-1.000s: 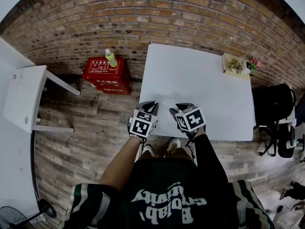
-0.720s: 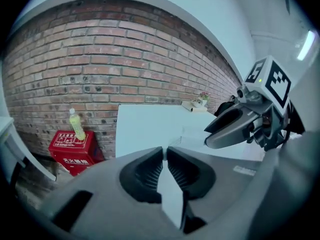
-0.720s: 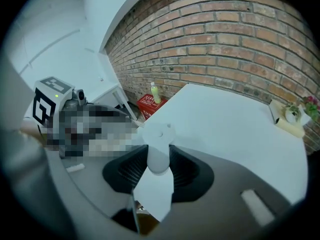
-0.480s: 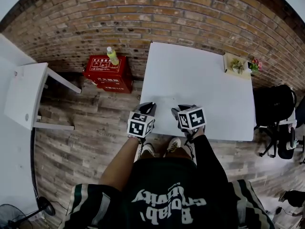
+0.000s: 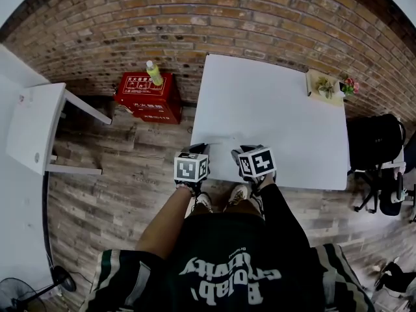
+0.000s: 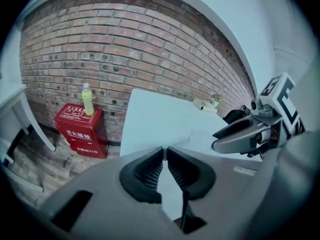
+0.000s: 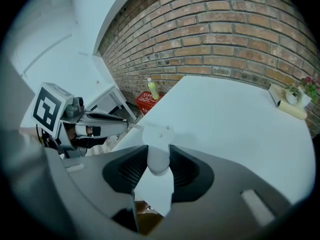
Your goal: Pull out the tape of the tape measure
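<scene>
Brick wall (image 5: 195, 18) runs behind a white table (image 5: 273, 96), and a person stands at the table's near edge with both tools held over it, just beside each other.

The right gripper (image 7: 159, 147) is clamped on the white tape measure (image 7: 158, 163). Its rounded case sits between the ribbed pads with its upper part poking out above the table's near edge. The left gripper (image 6: 164, 149) has its jaws drawn almost together, and their tips seem to pinch the end of the thin tape (image 7: 137, 127). Only a short stretch of tape shows, bridging the small gap between the two tools above the table's front corner.

My reading is that the pull itself is in hand but barely begun: both grips look set and very little tape is out.

The next move calls for drawing the tools apart along the table's near edge, in line with the tape's slot so the strip neither twists nor kinks. The left pinch must stay firm, since the thin end could slip free, and the right clamp has to hold the case steady against the pull.
</scene>
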### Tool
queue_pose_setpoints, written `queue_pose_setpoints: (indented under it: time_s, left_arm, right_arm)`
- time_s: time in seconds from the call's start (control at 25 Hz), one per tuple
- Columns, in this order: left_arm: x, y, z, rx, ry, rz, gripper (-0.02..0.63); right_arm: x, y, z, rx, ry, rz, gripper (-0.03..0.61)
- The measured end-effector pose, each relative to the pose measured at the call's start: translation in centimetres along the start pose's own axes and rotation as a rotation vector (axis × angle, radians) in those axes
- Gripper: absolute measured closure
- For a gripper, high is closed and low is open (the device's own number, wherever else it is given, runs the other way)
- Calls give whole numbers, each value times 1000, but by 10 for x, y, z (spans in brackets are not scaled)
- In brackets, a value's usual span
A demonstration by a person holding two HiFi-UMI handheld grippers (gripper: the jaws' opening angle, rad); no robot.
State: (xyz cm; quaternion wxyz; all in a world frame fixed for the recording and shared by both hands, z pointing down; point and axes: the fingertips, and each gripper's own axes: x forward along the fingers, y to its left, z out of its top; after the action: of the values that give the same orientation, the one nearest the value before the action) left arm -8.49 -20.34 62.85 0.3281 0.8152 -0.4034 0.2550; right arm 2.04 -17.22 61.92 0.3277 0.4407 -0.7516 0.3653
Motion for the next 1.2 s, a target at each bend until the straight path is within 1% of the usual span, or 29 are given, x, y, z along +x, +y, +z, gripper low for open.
queue_pose_setpoints:
  time_s: [0.16, 0.48, 0.6, 0.72, 1.0, 1.2]
  left_arm:
    - [-1, 12, -4, 2, 8, 43, 575]
    - [-1, 18, -1, -7, 0, 40, 575]
    - [-5, 26, 3, -16, -11, 55, 575]
    - [-8, 30, 4, -29, -19, 49, 575]
    - [-9, 29, 5, -18, -19, 47, 575]
    - [-12, 28, 8, 4, -25, 53, 575]
  right_arm:
    - [0, -12, -5, 23, 9, -55, 428]
    - [-3, -14, -1, 21, -6, -60, 428]
    - [-6, -23, 1, 33, -15, -81, 428]
    - [-9, -28, 0, 50, -24, -80, 428]
    - [-11, -27, 0, 37, -29, -78, 428]
    - [-13, -27, 0, 40, -34, -77, 428]
